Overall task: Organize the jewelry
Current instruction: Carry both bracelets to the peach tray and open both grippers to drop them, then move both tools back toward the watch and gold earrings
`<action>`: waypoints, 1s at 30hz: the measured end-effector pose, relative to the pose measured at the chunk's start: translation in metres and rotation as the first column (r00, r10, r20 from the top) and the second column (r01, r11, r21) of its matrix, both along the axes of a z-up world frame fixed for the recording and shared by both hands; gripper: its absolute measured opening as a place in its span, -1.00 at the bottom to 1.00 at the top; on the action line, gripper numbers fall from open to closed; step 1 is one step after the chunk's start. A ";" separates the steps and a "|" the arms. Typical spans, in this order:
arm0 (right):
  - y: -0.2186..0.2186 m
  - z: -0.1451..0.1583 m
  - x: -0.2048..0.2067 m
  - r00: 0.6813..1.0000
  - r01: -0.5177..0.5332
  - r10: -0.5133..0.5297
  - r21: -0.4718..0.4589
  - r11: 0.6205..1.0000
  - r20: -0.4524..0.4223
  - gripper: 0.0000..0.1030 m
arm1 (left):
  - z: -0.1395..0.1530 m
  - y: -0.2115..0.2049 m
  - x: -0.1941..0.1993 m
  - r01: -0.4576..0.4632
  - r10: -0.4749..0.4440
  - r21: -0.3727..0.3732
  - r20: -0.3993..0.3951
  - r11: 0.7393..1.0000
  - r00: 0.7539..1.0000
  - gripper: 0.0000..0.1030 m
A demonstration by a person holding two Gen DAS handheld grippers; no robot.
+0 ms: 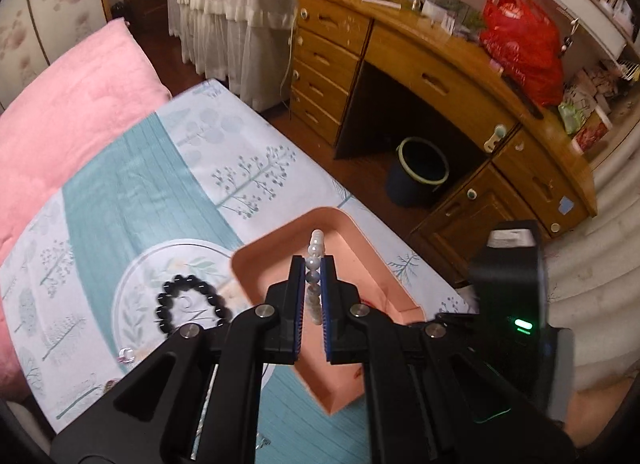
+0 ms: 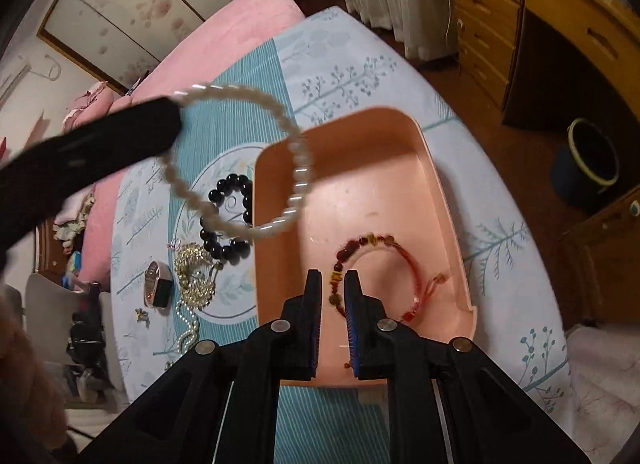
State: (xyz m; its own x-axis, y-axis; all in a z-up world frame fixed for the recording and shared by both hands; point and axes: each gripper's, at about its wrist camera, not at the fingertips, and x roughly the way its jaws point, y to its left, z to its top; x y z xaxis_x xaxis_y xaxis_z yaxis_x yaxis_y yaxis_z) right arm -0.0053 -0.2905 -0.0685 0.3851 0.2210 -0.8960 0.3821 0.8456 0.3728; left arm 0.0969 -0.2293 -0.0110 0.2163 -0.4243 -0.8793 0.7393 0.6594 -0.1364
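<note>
**A:** Start with what's closest. How do the claws stand?

**B:** The left gripper (image 1: 313,264) is pinched on a pale bead bracelet (image 1: 315,260); its jaws are pressed against the beads, and a few beads stick out past the tips. From the right wrist view the same bracelet (image 2: 240,159) hangs as a full loop in the air, over the near-left rim of the pink tray (image 2: 276,264).

**A:** And the right gripper?

**B:** The right gripper (image 2: 333,284) has its jaws slightly apart. A red corded bracelet (image 2: 384,260) lies on the tray floor, and its beaded part shows in the gap between the fingers; whether the pads touch it I cannot tell.

**A:** Where does the tray sit?

**B:** On the bed sheet (image 2: 340,63), near the bed's right edge, one short end toward the grippers.

**A:** What lies beyond it?

**B:** Just left of the tray, on the sheet, a black bead bracelet (image 2: 230,219). Nearer the left side, a heap of gold chain (image 2: 194,276) with a pearl strand (image 2: 186,328) trailing from it, and a small watch (image 2: 156,290) beside that. Farther off, a pink blanket (image 2: 224,31) along the bed's far edge.
</note>
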 end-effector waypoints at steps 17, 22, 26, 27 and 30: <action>-0.007 0.009 -0.023 0.995 -0.099 0.099 -0.025 0.995 -0.009 -0.28 | -0.065 -0.001 0.011 -0.072 0.083 0.144 -0.071 0.987 0.994 -0.29; 0.001 0.020 -0.018 0.990 -0.138 0.137 -0.059 0.989 -0.021 -0.28 | -0.048 0.021 -0.001 -0.130 0.135 0.179 -0.020 0.975 0.991 -0.25; 0.011 0.033 -0.011 0.985 -0.174 0.173 -0.096 0.980 -0.021 -0.28 | -0.037 0.050 -0.005 -0.198 0.205 0.186 -0.018 0.962 0.979 -0.25; 0.016 0.040 -0.009 0.983 -0.186 0.185 -0.114 0.976 -0.022 -0.28 | -0.031 0.060 -0.008 -0.220 0.225 0.183 -0.008 0.958 0.974 -0.25; 0.025 0.052 -0.005 0.979 -0.201 0.202 -0.139 0.970 -0.012 -0.28 | -0.020 0.079 -0.014 -0.265 0.266 0.180 0.021 0.947 0.964 -0.25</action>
